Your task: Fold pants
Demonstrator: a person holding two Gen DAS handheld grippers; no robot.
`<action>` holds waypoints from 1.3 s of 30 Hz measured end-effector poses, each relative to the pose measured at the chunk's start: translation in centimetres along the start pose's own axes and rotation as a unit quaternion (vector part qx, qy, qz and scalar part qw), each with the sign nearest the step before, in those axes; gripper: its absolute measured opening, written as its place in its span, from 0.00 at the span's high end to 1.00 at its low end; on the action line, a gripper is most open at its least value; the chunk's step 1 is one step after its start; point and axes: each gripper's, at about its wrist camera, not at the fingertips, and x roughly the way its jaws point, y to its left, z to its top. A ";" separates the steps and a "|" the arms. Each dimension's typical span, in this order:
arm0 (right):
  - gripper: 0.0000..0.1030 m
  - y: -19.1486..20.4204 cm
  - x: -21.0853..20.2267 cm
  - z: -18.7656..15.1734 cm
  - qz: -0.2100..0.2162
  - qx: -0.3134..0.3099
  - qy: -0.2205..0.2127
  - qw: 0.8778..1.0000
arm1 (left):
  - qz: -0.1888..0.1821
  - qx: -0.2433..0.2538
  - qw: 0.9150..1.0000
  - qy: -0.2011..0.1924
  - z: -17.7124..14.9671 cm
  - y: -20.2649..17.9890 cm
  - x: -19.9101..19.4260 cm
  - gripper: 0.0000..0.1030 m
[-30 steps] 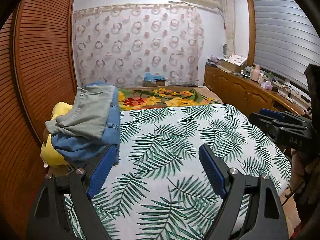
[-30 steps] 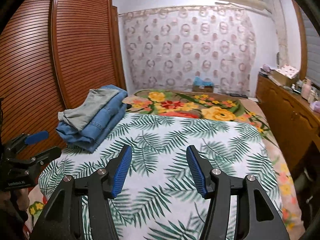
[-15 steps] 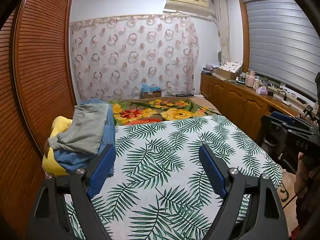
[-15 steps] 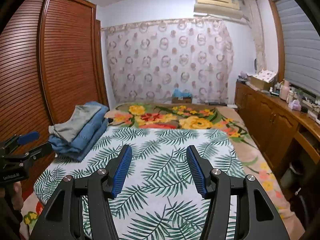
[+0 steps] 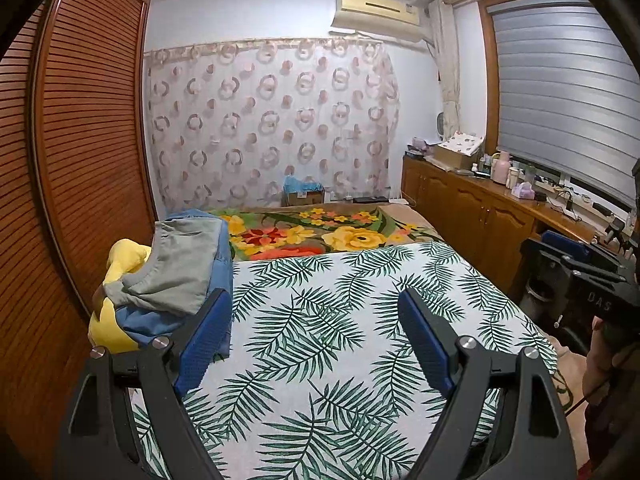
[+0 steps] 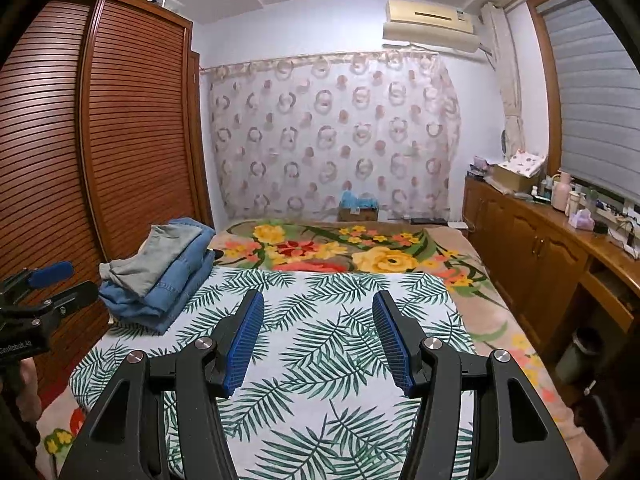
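Since the earlier frames both views have been raised and pulled back: more ceiling is seen, and the bed [image 5: 320,320] sits lower and farther off. The left gripper [image 5: 316,320] is held wide open with nothing between its blue pads [image 5: 204,336]. The right gripper [image 6: 318,328] is held partly open, likewise empty. Both are kept above the leaf-print sheet [image 6: 340,340], clear of it. The pants [image 6: 160,272] are seen folded in a stack at the bed's far left edge, beside the wardrobe [image 6: 120,120], grey on top of denim. A yellow item [image 5: 116,272] is seen under the stack.
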 end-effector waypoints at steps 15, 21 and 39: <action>0.43 -0.8 -0.1 -0.2 0.001 -0.006 -0.001 1.000 | 0.001 0.000 1.000 -0.003 0.1 0.1 -0.2 0.17; 0.43 -1.0 -0.1 -0.2 0.003 -0.005 -0.001 1.000 | 0.003 0.001 1.000 -0.005 0.3 0.1 -0.4 0.17; 0.43 -1.0 0.0 -0.2 0.001 -0.007 -0.001 1.000 | 0.004 0.001 1.000 -0.005 0.2 0.1 -0.4 0.17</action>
